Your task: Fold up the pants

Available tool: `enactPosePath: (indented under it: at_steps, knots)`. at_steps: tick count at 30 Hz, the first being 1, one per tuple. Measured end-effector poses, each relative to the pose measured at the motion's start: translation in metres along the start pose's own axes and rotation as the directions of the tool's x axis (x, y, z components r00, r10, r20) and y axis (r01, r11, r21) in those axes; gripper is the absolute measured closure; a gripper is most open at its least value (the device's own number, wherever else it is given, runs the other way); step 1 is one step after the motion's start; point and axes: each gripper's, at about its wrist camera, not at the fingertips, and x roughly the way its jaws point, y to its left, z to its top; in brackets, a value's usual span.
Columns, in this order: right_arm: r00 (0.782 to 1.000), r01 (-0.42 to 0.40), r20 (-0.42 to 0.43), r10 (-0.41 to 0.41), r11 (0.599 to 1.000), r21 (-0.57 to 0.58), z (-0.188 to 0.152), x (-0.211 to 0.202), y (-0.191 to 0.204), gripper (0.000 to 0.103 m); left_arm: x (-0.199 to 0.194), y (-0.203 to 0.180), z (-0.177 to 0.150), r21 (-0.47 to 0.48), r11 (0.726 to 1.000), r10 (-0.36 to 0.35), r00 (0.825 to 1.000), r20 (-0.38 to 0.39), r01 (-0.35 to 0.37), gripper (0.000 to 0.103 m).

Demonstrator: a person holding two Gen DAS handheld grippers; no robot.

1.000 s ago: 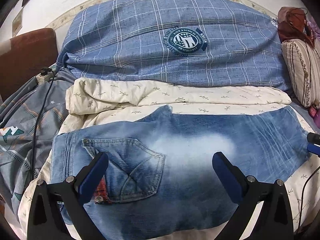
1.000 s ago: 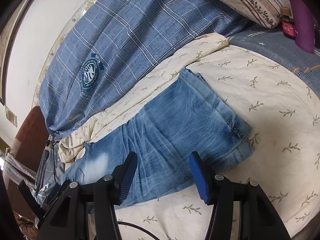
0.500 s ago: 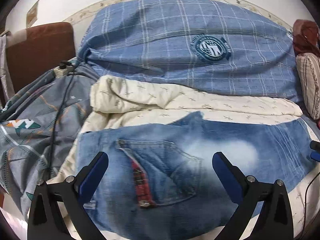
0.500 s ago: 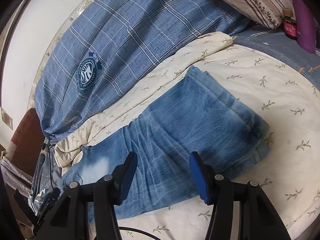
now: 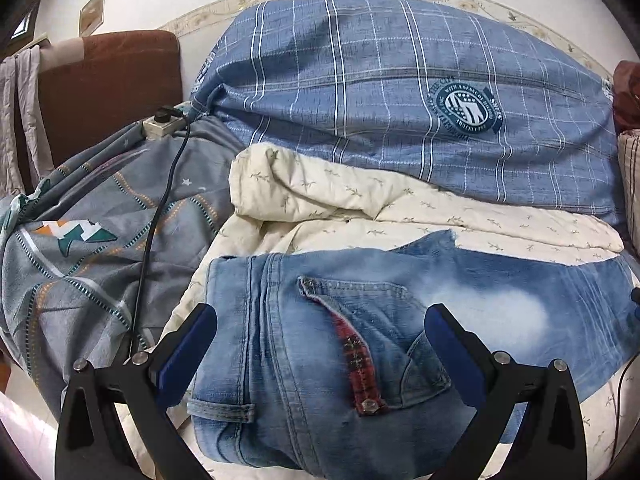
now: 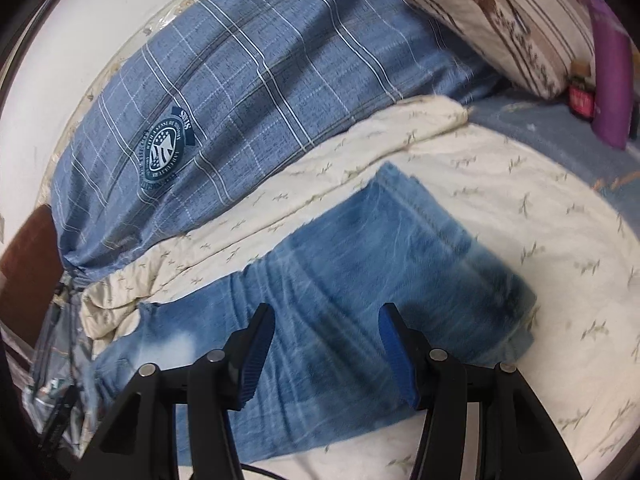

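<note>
Denim jeans (image 5: pixel 360 340) (hem end blurred) run off frame's bottom edge.

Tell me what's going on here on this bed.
Someone is folding a pair of jeans laid out on a cream blanket, with a set of tongs in each hand. The left tongs hang wide open over the waistband and back pocket; the right tongs hang open over the legs near the hem. Neither is gripping the cloth. The jeans look already folded leg over leg, with the next fold not begun.
</note>
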Motion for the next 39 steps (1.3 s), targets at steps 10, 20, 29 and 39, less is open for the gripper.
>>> enactPosePath:
  at_steps: [10,20,29,39]
  knots:
    - [0.992,0.108,-0.073,-0.105,0.993,0.045,0.005,0.026,-0.023,0.045,0.003,0.001,-0.003,0.011,1.000,0.007,1.000,-0.017,-0.007,0.000]
    - [0.986,0.157,-0.068,-0.154,0.987,0.043,-0.002,0.014,-0.028,0.045,0.004,0.006,-0.003,0.005,1.000,0.024,1.000,-0.019,-0.024,0.000]
    - [0.999,0.030,0.037,-0.027,0.997,-0.072,-0.005,-0.012,0.014,0.045,0.004,0.003,-0.002,-0.003,1.000,0.015,1.000,-0.018,-0.015,0.000]
    - [0.993,-0.121,-0.034,0.116,0.951,-0.285,-0.034,-0.004,0.091,0.045,0.007,0.005,-0.002,-0.007,1.000,0.019,0.999,-0.027,-0.019,0.000]
